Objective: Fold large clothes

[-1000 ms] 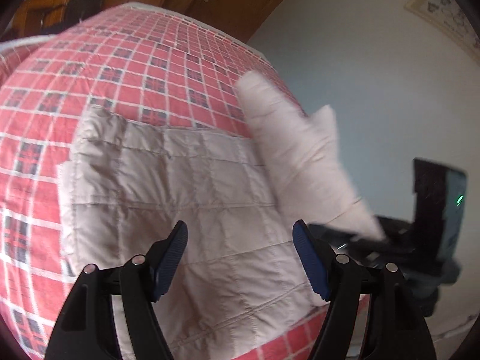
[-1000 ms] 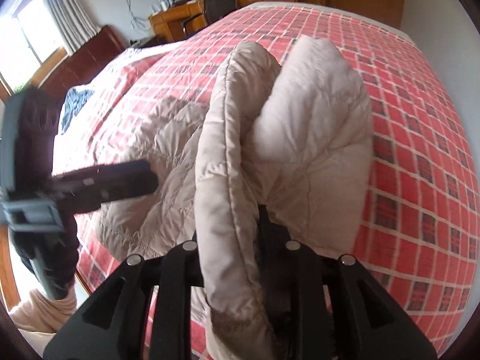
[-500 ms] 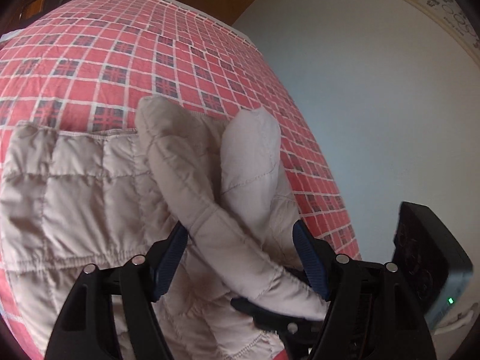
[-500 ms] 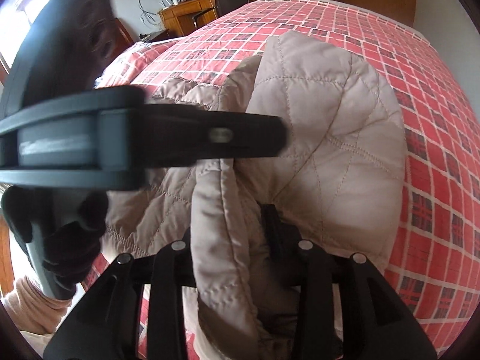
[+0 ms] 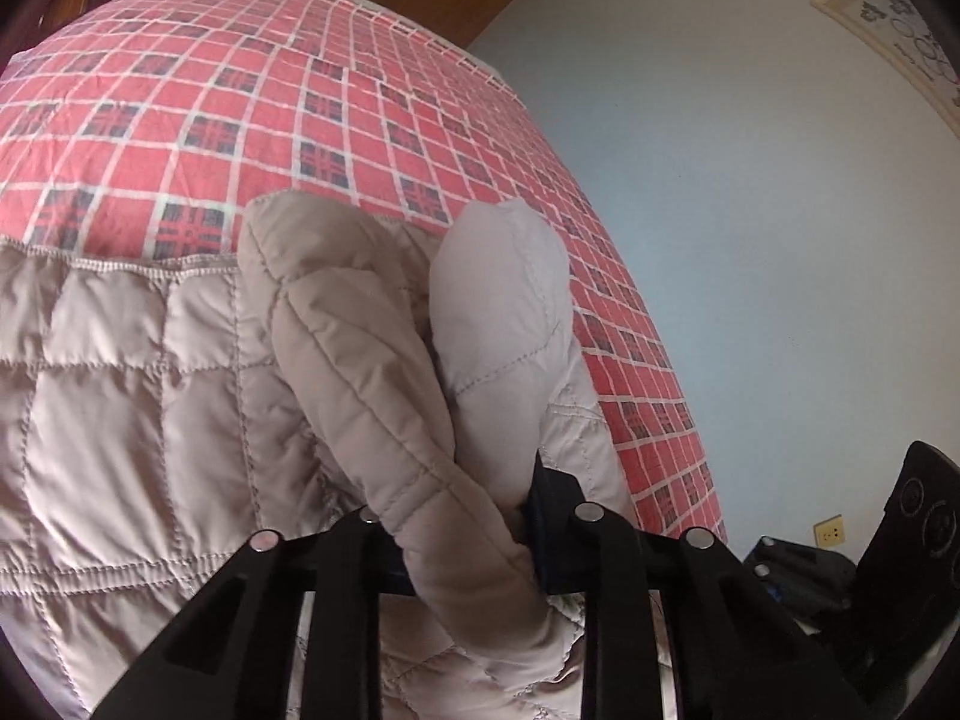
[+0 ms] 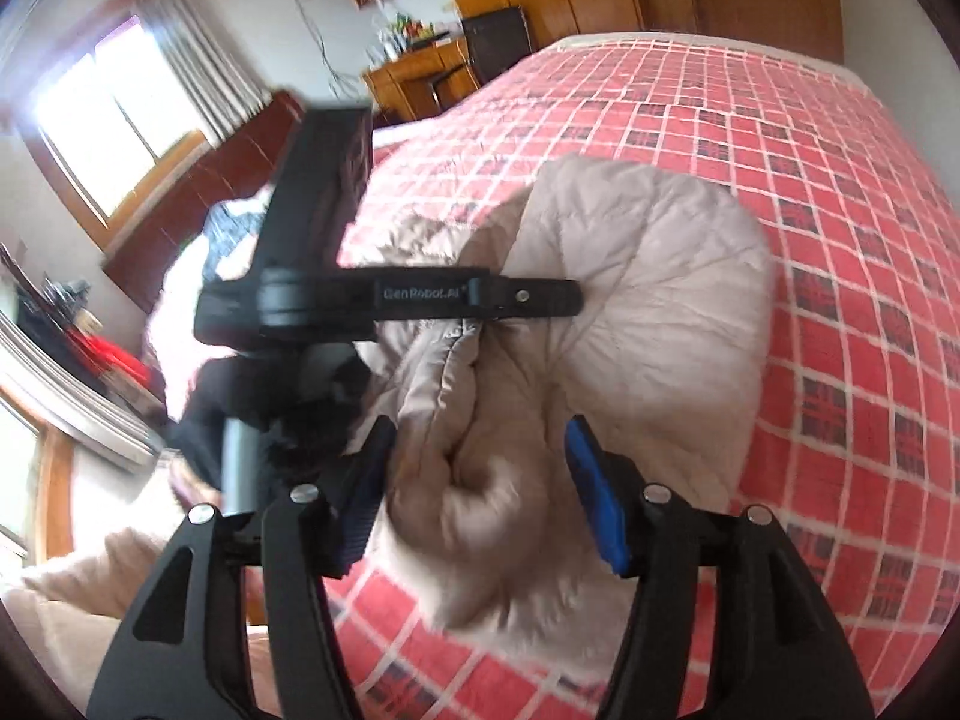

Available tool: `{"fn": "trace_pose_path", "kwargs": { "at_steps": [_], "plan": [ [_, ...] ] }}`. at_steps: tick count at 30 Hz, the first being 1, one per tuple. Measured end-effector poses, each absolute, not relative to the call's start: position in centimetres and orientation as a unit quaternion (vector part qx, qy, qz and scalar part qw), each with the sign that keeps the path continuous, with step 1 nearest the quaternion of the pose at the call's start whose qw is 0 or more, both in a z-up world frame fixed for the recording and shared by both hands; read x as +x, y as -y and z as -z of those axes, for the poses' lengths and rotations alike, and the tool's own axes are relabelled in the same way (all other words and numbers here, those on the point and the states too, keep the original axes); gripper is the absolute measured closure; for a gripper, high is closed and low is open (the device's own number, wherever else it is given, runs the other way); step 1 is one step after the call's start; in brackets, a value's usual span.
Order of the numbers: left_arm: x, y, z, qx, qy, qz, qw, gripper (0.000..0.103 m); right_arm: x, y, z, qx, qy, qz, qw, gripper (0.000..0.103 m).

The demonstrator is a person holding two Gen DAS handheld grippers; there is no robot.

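The left gripper (image 5: 462,534) is clamped on a bunched fold of the beige quilted jacket (image 5: 150,420); its black fingers are drawn close together and the padded cloth bulges up and forward from between them in two rounded lobes. To the left of that gripper the rest of the jacket lies flat, its square stitching and ribbed hem showing. Beyond the jacket spreads the bedspread (image 5: 270,108), red with white lines and dark plaid squares, and to the right of it rises a pale wall (image 5: 750,210). At the lower right edge of the left wrist view a part of the other black tool is visible.

The right gripper (image 6: 480,486) stands with its blue-padded fingers (image 6: 600,504) spread apart, holding nothing. Jacket cloth lies loosely between and ahead of them, blurred near the tips. Just ahead and to the left, the left gripper (image 6: 516,297) reaches in sideways and pinches the gathered cloth; a black-gloved hand (image 6: 288,408) holds its handle. The mounded jacket (image 6: 648,276) rests on the same bedspread (image 6: 840,210) ahead. Farther off to the left are a bright window (image 6: 114,138) and a wooden desk (image 6: 414,78).
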State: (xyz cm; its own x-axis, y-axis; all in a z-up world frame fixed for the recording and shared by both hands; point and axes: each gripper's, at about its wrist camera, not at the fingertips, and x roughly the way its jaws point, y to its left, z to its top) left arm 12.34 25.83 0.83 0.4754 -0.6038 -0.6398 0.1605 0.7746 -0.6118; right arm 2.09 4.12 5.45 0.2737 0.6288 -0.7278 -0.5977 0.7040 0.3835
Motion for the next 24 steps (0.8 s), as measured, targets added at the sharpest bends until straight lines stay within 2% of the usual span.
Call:
{"fn": "trace_pose_path", "kwargs": {
  "at_steps": [6, 11, 14, 24],
  "plan": [
    [12.0, -25.4, -1.5, -0.227, -0.439, 0.25, 0.833, 0.084, 3.5, 1.3, -5.9, 0.098, -0.47, -0.355, 0.802, 0.037],
    [11.3, -25.5, -2.3, -0.224, -0.43, 0.263, 0.834, 0.089, 5.0, 5.0, -4.1, 0.204, -0.481, -0.357, 0.774, 0.037],
    [10.7, -26.1, -3.4, -0.228, -0.419, 0.283, 0.832, 0.09, 5.0, 5.5, -3.3, 0.175, -0.487, -0.308, 0.798, 0.037],
    [7.4, -32.5, -8.4, -0.25, -0.354, 0.33, 0.839, 0.091, 4.8, 2.5, -2.9, 0.156, -0.497, -0.347, 0.78, 0.037]
  ]
}}
